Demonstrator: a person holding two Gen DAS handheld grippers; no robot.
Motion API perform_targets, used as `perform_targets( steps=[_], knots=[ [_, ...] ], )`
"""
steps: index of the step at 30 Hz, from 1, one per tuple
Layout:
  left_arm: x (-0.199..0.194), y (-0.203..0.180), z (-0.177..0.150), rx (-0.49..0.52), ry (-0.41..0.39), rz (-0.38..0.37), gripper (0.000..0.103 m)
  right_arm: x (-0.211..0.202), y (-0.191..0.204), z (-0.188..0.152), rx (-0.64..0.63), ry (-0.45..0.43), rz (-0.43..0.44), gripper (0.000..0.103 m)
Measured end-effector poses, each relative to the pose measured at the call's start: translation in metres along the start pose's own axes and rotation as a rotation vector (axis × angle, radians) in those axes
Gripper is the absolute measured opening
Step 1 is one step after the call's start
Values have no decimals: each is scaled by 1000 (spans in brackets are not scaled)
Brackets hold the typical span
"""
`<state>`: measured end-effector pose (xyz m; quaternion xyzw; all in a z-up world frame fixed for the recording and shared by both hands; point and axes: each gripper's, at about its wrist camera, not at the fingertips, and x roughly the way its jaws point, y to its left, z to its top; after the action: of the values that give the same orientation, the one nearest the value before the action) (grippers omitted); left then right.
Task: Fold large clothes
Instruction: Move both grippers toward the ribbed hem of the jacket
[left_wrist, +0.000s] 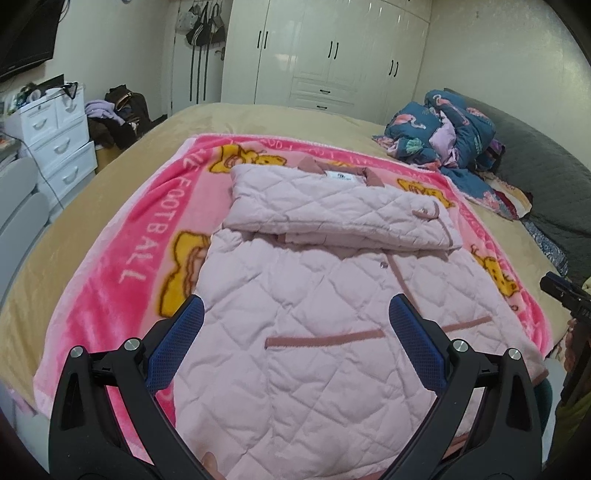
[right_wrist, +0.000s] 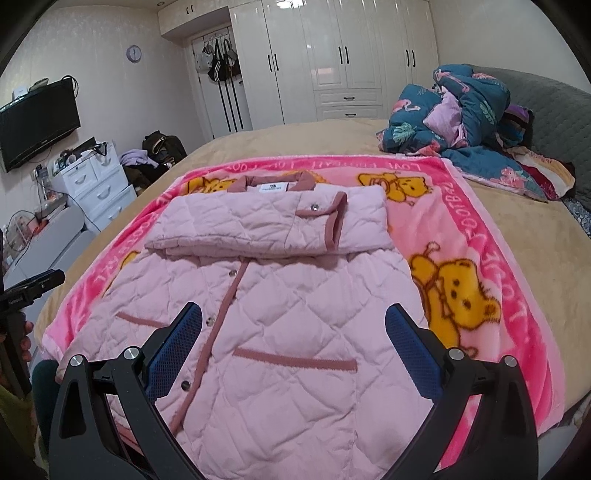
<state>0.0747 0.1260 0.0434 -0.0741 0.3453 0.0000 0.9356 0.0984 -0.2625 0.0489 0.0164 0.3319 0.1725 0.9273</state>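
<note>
A pale pink quilted jacket lies flat on a pink bear-print blanket, collar at the far end, both sleeves folded across its chest. It also shows in the right wrist view on the blanket. My left gripper is open and empty, hovering above the jacket's lower left part. My right gripper is open and empty above the lower right part near the button placket. The right gripper's body shows at the left view's right edge.
The blanket lies on a tan bed. A heap of blue floral bedding sits at the far right by a grey headboard. White drawers and a clothes pile stand left of the bed. White wardrobes line the far wall.
</note>
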Motion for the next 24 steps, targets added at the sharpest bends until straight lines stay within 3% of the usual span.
perform_targets(
  steps=[11,24],
  knots=[
    [7,24,-20,-23,55,55,94,4,-16,-22,8,51,-21,99],
    [25,57,-61,-48,182,126,94,10,-38,-47,17,131,-68,99]
  ],
)
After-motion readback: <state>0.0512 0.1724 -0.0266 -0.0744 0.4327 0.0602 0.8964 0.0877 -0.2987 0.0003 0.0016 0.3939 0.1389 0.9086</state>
